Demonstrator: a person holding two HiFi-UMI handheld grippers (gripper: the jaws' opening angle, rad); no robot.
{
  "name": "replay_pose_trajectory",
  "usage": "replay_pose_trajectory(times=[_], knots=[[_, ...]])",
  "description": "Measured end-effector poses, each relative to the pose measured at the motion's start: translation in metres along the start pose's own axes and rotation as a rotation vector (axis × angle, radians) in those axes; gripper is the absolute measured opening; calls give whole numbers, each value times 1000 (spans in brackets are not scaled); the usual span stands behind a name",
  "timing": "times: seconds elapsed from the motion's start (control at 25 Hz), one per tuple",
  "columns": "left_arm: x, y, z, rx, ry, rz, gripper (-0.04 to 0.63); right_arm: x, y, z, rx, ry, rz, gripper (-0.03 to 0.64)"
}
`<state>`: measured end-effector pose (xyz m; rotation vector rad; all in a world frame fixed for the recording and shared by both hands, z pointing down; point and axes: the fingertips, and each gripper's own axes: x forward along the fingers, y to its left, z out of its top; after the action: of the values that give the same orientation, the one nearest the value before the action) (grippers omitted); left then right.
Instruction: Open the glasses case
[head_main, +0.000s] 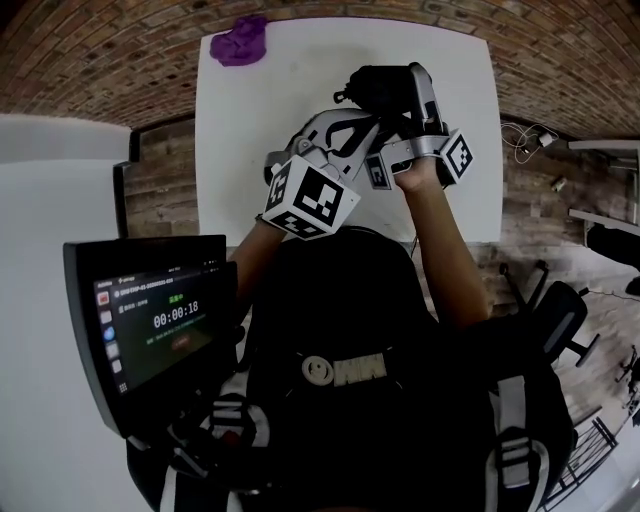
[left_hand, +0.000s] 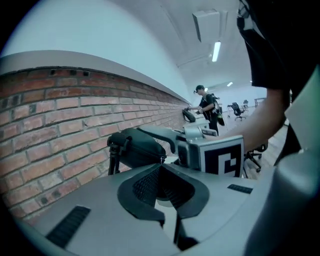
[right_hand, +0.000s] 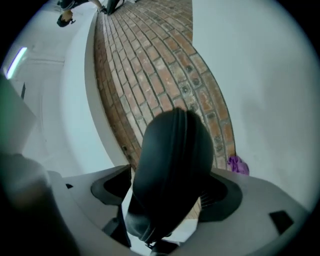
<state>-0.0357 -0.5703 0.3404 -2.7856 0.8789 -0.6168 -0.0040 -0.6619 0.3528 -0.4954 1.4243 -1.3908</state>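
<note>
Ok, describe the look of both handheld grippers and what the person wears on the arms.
The left gripper and right gripper both have smooth grey moulded bodies with black, textured jaw pads. Each carries a white cube printed with black square markers: left cube, right cube. The person wears a black short-sleeved top, leaving the forearms uncovered.

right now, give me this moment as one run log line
right gripper: clamped on glasses case, held over white table | left gripper: shut, tip near the case | case: looks closed
</note>
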Motion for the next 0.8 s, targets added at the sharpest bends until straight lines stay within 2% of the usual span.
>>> replay_pose_trajectory(times=[0.08,0.16,0.24,0.4,0.48,0.6,0.68,0.8], knots=[[0,-6,-7,72,35,-20,3,7,4,-15,-74,108,-30,400],[-2,-4,-13,97,51,-7,3,8,4,-20,-153,162,-73,379],[-3,1,-15,66,47,9,3,6,9,-13,-210,136,-70,364],[-5,11,-14,-9,22,40,3,0,27,21,-216,-45,11,364],[-5,13,-15,-4,19,53,3,2,33,21,-257,-13,24,364],[-3,12,-12,22,17,55,3,5,33,11,-363,23,-33,360],[-1,9,-12,42,24,51,3,0,29,16,-375,-15,-80,301],[-1,5,-15,64,34,44,3,-5,28,20,-408,5,-116,280]])
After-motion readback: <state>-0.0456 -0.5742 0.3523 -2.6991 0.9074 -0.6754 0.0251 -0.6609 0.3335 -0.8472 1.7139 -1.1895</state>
